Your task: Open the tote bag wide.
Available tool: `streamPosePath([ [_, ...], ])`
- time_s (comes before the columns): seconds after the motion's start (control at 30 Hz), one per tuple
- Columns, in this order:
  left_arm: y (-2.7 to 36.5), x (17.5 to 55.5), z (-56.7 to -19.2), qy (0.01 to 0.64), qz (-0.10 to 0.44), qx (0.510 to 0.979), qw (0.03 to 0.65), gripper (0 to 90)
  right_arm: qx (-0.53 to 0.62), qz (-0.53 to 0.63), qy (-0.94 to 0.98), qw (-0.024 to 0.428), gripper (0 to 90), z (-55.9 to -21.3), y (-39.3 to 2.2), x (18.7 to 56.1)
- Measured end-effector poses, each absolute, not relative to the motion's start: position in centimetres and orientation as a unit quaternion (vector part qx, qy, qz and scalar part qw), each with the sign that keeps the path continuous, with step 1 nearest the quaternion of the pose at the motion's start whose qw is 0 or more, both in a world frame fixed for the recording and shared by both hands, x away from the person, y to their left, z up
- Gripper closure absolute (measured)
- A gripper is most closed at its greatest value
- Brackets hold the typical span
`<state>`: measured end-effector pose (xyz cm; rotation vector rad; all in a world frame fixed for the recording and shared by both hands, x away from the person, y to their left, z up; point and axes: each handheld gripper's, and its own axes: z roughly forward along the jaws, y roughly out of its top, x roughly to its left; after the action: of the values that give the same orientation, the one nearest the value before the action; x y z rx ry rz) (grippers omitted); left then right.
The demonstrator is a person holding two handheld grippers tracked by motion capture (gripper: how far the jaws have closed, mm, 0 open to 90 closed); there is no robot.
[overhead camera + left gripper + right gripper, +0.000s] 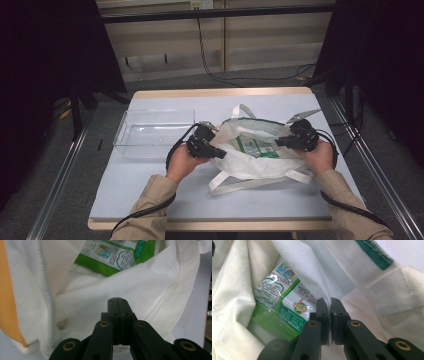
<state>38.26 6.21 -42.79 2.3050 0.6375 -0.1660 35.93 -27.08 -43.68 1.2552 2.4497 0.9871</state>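
A white fabric tote bag [248, 168] lies open on the table's right half. Green and white snack packets [257, 147] rest inside it. My left gripper [220, 153] is shut on the bag's left rim. My right gripper [278, 142] is shut on its right rim, and the mouth is spread between them. In the left gripper view the jaws [117, 300] press together against white bag cloth [155, 287], with a packet [110, 255] beyond. In the right gripper view the jaws [330, 301] pinch the bag's hemmed edge [352, 267] beside a packet [279, 307].
A clear plastic bin [122, 131] stands to the left of the bag, close to my left hand. The bag's white straps [240, 183] trail toward the table's front edge. Black cables hang from both grippers over that edge.
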Motion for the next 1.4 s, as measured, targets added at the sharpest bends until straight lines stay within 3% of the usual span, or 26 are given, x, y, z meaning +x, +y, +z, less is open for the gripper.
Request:
streamPosePath([
  [0.73, 4.4, 38.0, -41.0, 0.239, -0.062, 0.901, 0.356, 90.0, 0.425, 0.336, 0.834, 0.107, 86.6, -43.7, -26.9, 35.7],
  [1.4, 1.4, 38.7, -42.5, 0.237, -0.051, 0.904, 0.351, 90.0, 0.426, 0.338, 0.833, 0.104, 86.4, -43.8, -27.0, 35.7],
])
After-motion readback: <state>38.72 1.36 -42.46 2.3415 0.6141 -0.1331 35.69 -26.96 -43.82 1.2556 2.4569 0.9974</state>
